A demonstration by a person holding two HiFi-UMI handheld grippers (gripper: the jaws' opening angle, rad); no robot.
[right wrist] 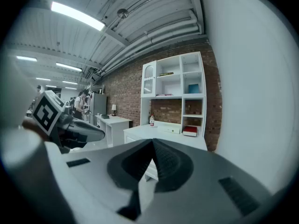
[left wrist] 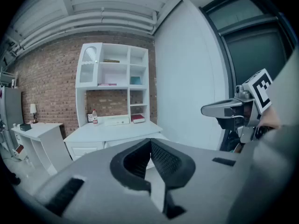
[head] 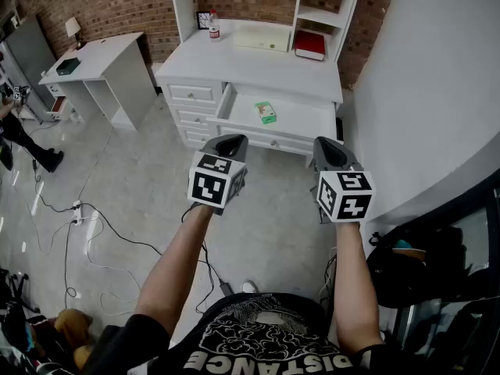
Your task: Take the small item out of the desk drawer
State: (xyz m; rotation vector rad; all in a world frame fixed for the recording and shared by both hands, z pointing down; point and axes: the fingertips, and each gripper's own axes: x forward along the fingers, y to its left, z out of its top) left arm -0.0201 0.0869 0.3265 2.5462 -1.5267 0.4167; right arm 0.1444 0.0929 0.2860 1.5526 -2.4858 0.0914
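Observation:
A small green box (head: 266, 112) lies in the open top drawer (head: 305, 119) of the white desk (head: 258, 69). Both grippers hang in the air in front of the desk, short of the drawer. My left gripper (head: 231, 144) is shut with nothing in it, its tips meeting (left wrist: 150, 140). My right gripper (head: 331, 153) is also shut and empty, tips together (right wrist: 152, 141). The green box does not show in either gripper view.
On the desk stand a bottle (head: 214, 26), a white box (head: 261, 37) and a red book (head: 310, 44) under a white shelf unit (head: 328, 6). A second white desk (head: 98, 61) stands at left. Cables (head: 86, 217) trail on the floor. A white wall (head: 430, 92) rises at right.

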